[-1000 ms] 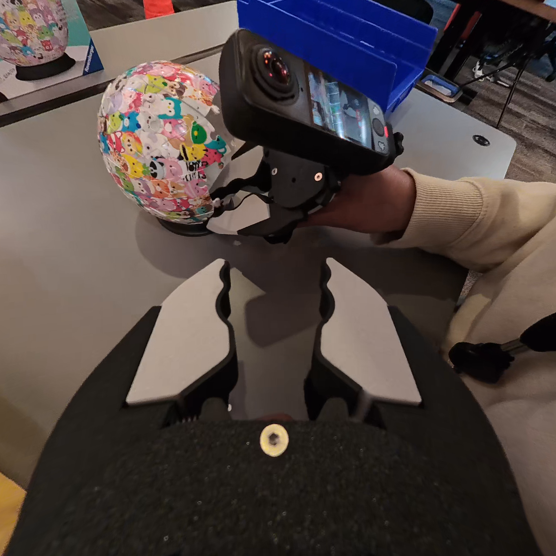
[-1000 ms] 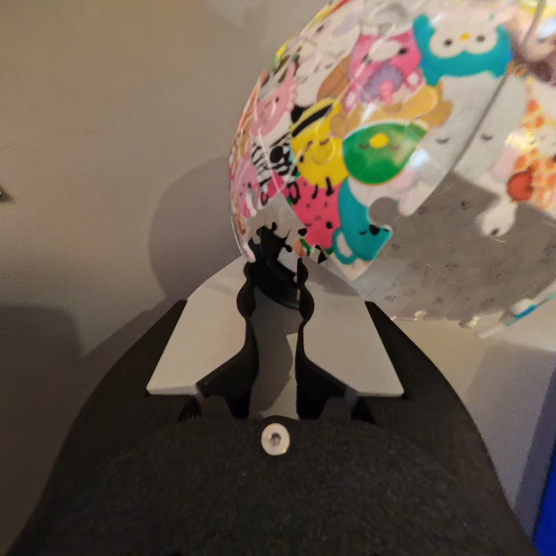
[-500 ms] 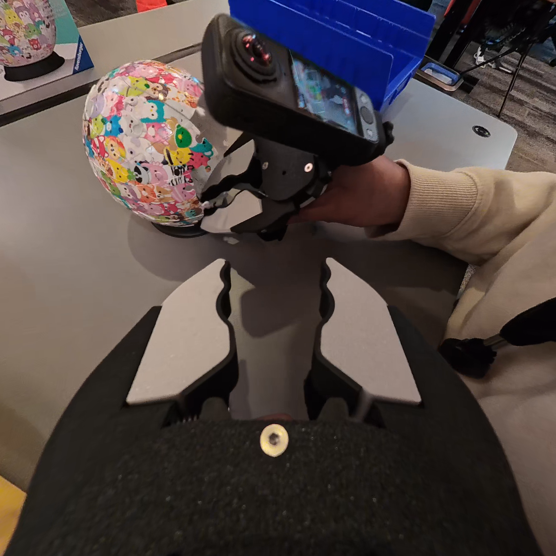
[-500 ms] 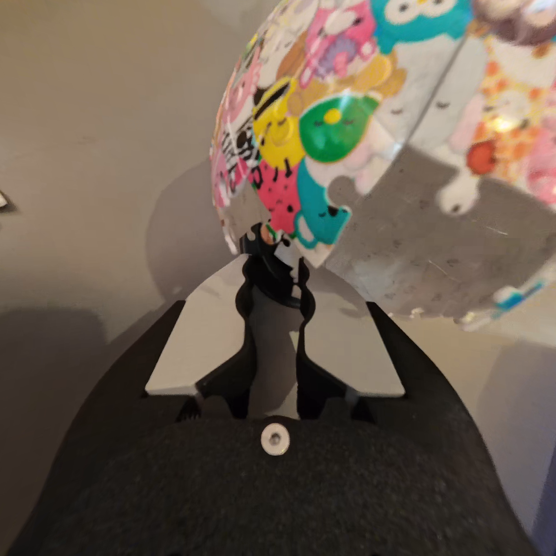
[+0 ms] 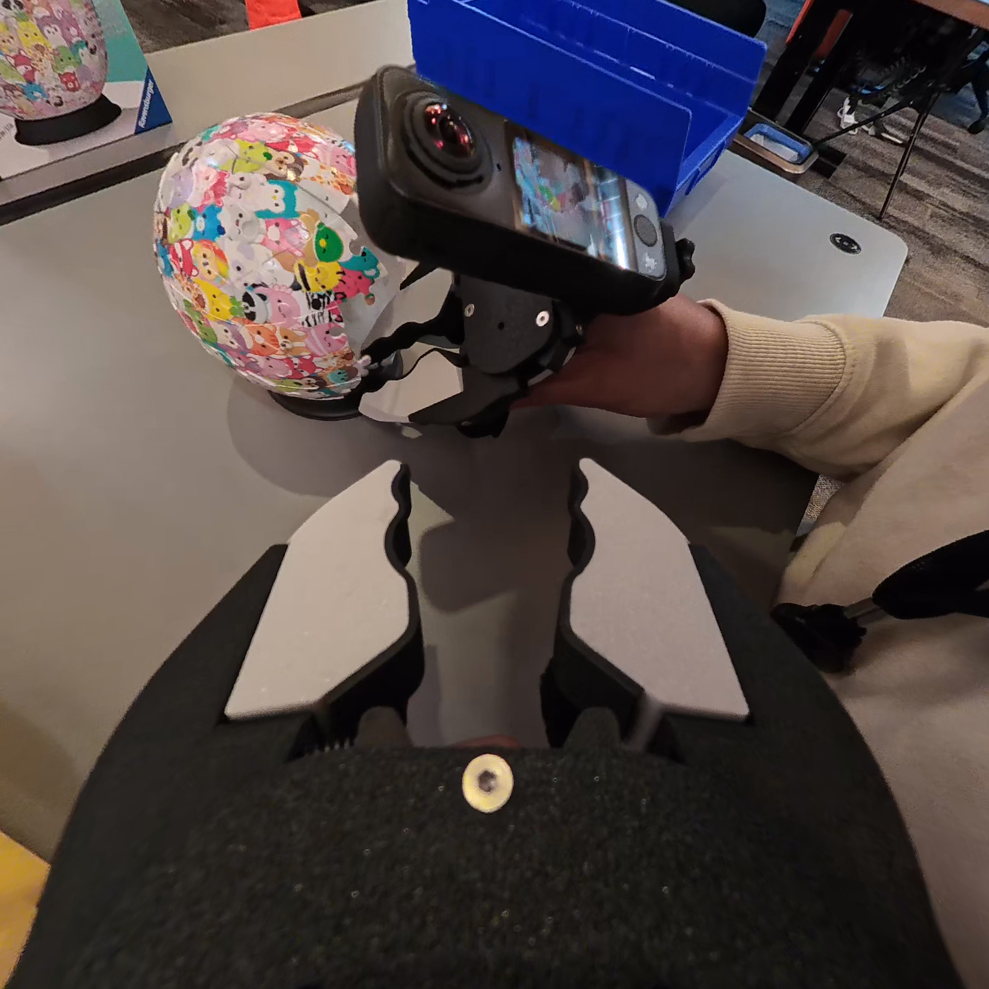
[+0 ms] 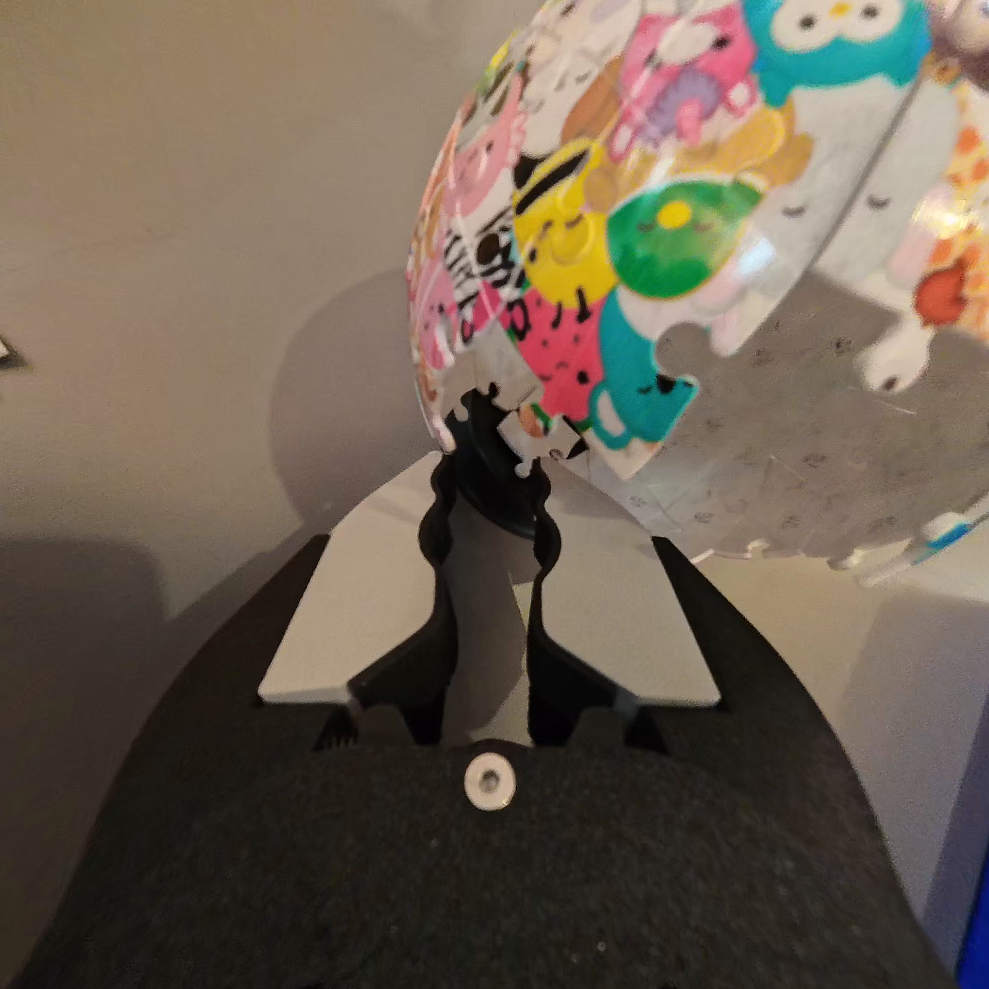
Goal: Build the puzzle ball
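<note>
Right now the puzzle ball (image 5: 257, 257) sits on its dark stand (image 5: 316, 408) on the grey bench (image 5: 107, 481), mostly built, with a wide unfilled opening on the side that faces the person. From the right wrist view the grey inner shell shows through that opening, edged by jigsaw tabs.

At the lower edge of the opening the right gripper (image 6: 489, 471) has its tips close to the ball, just beside the stand. Its jaws are narrowed, with a slim gap left between them. A small white-edged puzzle piece (image 6: 535, 436) sits right at the tips, but the view is soft and I cannot tell whether the gripper is pinching it or whether it already lies in the shell.

Back from the ball, the left gripper (image 5: 487, 481) hangs above bare bench with its jaws spread wide and nothing between them. A blue bin (image 5: 588, 80) stands behind the ball, and the puzzle box (image 5: 69, 80) lies at the far left.

By my judgement, the step in hand is seating 1 piece along the bottom rim of the opening. Next, the piece's tabs need lining up with the neighbours and a gentle push inward. Steadying the ball with the left gripper would likely help, since it merely rests on the stand.
</note>
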The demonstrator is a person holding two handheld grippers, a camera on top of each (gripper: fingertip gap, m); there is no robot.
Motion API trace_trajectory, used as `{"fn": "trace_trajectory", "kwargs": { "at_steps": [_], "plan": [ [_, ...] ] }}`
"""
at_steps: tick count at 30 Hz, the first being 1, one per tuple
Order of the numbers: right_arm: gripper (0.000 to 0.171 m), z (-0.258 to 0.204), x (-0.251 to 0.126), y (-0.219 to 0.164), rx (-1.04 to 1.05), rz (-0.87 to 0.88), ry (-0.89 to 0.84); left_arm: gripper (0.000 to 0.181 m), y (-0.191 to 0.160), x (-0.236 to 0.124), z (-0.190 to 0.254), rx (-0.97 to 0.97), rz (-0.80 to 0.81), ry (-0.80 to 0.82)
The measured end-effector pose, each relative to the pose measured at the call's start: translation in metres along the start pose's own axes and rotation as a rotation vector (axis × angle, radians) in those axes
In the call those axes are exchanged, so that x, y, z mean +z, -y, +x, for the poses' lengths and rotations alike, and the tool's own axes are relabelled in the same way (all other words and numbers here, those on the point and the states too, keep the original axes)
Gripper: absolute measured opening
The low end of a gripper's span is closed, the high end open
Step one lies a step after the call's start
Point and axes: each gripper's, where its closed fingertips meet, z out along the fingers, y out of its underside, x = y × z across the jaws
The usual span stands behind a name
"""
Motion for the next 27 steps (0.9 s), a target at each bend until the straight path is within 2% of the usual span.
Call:
{"fn": "trace_trajectory", "kwargs": {
  "at_steps": [27],
  "plan": [
    [0.038, -0.0015, 0.0014, -0.0027, -0.036, -0.019, -0.035, 0.056, -0.0022, -0.0028, 0.0022, -0.007, -0.004, 0.000]
  ]
}}
